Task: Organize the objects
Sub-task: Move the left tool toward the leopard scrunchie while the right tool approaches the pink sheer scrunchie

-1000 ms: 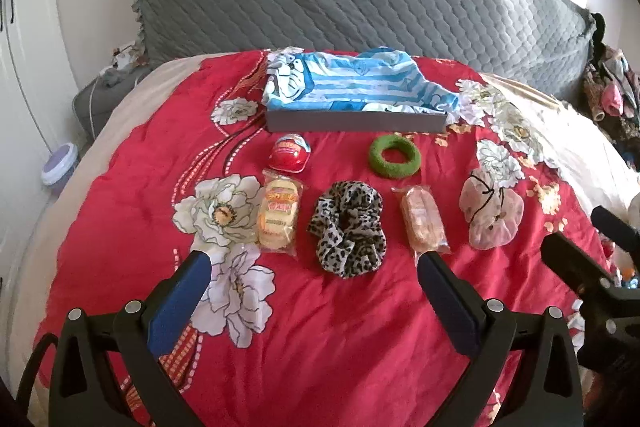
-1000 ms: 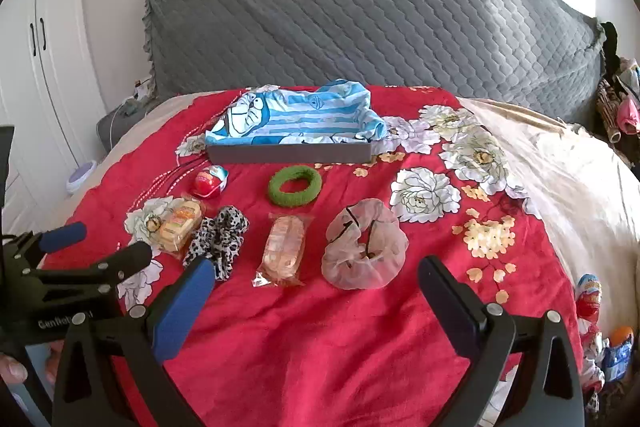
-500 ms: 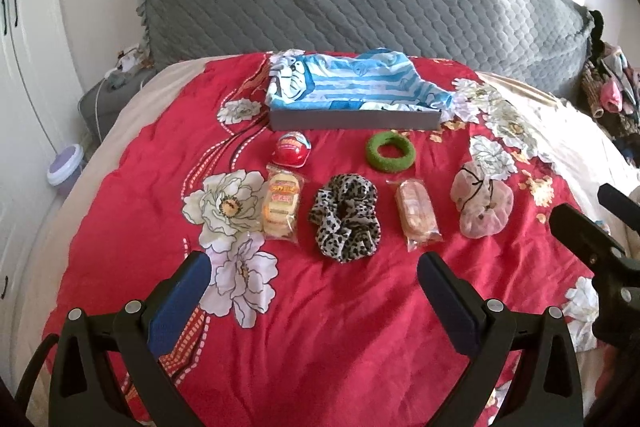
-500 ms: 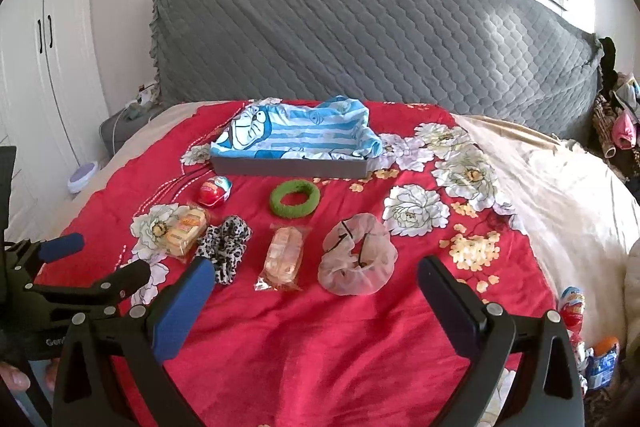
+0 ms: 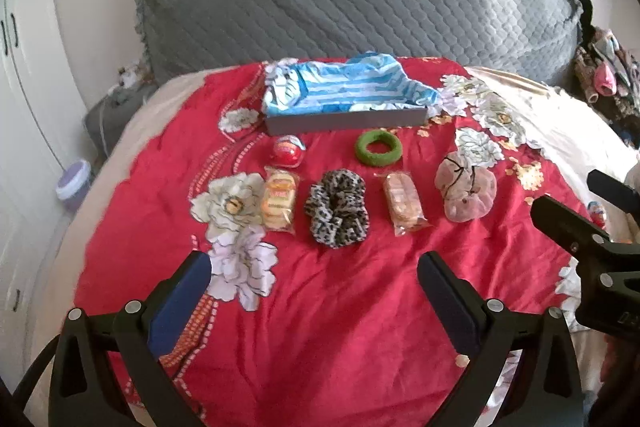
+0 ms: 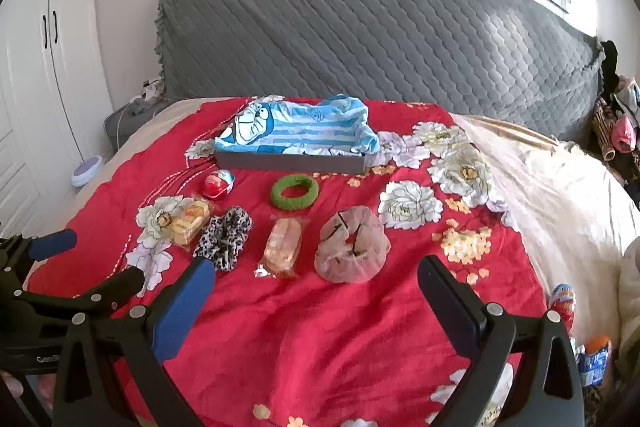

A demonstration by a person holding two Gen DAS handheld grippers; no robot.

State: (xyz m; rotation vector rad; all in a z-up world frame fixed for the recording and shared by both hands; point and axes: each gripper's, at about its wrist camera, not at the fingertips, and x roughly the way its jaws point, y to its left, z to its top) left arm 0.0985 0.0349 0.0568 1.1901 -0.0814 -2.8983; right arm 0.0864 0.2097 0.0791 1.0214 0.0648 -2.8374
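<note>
On the red flowered bedspread lie a red egg-shaped toy [image 5: 287,150], a green hair ring [image 5: 378,148], a yellow snack pack [image 5: 279,199], a leopard scrunchie [image 5: 338,207], an orange snack pack [image 5: 404,202] and a pink scrunchie [image 5: 466,187]. Behind them stands a grey tray [image 5: 346,119] lined with blue striped cloth. The same items show in the right wrist view: scrunchie [image 6: 352,245], snack pack [image 6: 282,246], tray [image 6: 290,162]. My left gripper [image 5: 314,277] and right gripper [image 6: 312,281] are both open and empty, held above the near part of the bed.
A grey quilted headboard [image 6: 380,43] stands behind. White wardrobe doors [image 6: 40,67] are at the left. A lilac container [image 5: 74,181] sits on the floor at left. Small packets [image 6: 562,301] lie by the bed's right edge. Clothes hang at far right.
Both grippers have drawn back and risen from the bed, so the objects look smaller and farther. Nothing on the bed has moved.
</note>
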